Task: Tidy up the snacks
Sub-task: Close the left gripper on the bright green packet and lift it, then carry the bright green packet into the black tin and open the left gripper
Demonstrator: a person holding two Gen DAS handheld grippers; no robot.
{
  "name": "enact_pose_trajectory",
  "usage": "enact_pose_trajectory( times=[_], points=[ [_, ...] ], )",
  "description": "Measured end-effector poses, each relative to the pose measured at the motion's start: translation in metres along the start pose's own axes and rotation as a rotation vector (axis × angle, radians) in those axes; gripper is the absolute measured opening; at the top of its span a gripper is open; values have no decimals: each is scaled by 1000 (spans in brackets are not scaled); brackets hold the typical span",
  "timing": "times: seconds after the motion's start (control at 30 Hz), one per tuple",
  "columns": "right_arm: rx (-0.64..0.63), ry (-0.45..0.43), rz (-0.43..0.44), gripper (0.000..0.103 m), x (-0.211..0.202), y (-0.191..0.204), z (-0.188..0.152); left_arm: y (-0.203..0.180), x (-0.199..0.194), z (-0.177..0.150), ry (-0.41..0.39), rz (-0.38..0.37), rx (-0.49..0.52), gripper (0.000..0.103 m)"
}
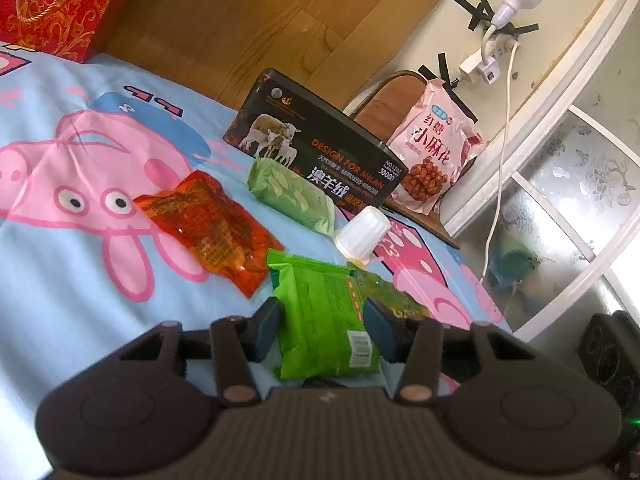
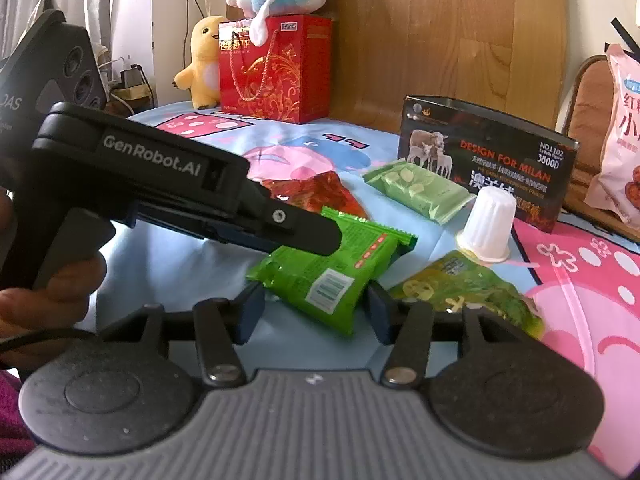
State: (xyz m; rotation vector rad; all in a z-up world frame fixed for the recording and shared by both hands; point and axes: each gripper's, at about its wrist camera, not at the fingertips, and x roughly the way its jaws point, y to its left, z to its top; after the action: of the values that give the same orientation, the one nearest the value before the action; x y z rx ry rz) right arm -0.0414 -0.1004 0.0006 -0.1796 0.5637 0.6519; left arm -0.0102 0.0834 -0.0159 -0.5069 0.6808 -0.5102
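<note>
Green snack packet [image 1: 324, 316] lies on the bed [image 1: 60, 280], clamped between the left gripper [image 1: 322, 332] fingers, long axis toward twelve o'clock; right gripper [image 2: 316, 308] fingers stand apart around its near end, not pressing, the left hand holding it
</note>
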Motion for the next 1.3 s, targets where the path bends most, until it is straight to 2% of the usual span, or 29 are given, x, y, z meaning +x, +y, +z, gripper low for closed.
enact_pose_trajectory(
  times=[0.33, 1.17, 1.3],
  points=[
    [0, -12, -13, 47, -2, 0, 0, -1, -6, 0, -35, -15, 13, 45],
    [-11, -44, -28, 47, -7, 3, -1, -7, -9, -1, -55, -12, 46, 45],
    [-8, -80, -35, 47, -11, 2, 2, -14, -11, 8, -64, -6, 66, 45]
  ],
)
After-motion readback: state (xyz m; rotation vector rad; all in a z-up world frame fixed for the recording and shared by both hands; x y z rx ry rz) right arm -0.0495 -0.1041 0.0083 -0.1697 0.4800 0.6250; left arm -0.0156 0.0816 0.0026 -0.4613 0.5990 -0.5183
